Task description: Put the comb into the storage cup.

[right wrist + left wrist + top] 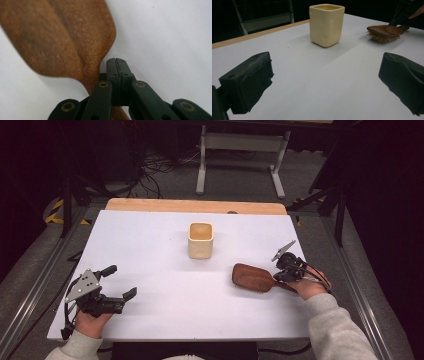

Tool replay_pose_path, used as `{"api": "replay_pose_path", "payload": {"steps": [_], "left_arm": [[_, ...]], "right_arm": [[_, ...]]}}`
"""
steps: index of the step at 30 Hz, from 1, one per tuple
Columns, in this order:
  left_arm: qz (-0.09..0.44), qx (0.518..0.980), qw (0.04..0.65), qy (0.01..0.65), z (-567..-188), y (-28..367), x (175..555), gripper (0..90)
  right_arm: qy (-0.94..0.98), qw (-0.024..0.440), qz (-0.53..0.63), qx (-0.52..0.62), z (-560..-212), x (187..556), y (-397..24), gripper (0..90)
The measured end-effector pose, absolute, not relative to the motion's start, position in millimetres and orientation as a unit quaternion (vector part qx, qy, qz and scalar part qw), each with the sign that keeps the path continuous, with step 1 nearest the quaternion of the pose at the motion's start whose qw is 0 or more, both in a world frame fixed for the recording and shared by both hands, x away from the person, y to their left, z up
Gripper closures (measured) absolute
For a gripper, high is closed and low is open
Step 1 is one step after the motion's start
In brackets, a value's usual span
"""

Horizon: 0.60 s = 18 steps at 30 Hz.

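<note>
A cream square cup [200,240] [326,23] stands upright at the middle of the white table. A brown wooden hairbrush [252,277] [384,31] [57,37] lies bristles down to the right of the cup, its handle pointing right. My right gripper [278,275] [116,61] is shut, its jaws pressed together right over the handle where it meets the head; the handle runs under them, not between them. My left gripper [122,281] [325,82] rests wide open near the front left, holding nothing and facing the cup.
The white table top [150,270] has a wooden strip [195,206] along its far edge. A white metal frame [242,150] and cables stand on the floor beyond. Metal rails run along both sides of the table.
</note>
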<state>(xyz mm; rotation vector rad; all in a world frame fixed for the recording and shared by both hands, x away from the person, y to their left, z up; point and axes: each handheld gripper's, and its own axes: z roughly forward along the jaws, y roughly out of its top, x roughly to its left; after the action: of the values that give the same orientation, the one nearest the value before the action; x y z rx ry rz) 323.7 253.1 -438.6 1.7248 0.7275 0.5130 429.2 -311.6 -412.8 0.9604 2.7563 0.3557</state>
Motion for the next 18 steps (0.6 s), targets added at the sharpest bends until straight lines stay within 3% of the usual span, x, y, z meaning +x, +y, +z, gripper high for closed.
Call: {"api": "replay_pose_path", "payload": {"steps": [18], "left_arm": [[0.217,0.733,0.566,0.309,-438.7,253.0,323.7,0.3]], "right_arm": [[0.934,0.079,0.137,0.322,-414.7,401.1,-314.5,90.0]]}}
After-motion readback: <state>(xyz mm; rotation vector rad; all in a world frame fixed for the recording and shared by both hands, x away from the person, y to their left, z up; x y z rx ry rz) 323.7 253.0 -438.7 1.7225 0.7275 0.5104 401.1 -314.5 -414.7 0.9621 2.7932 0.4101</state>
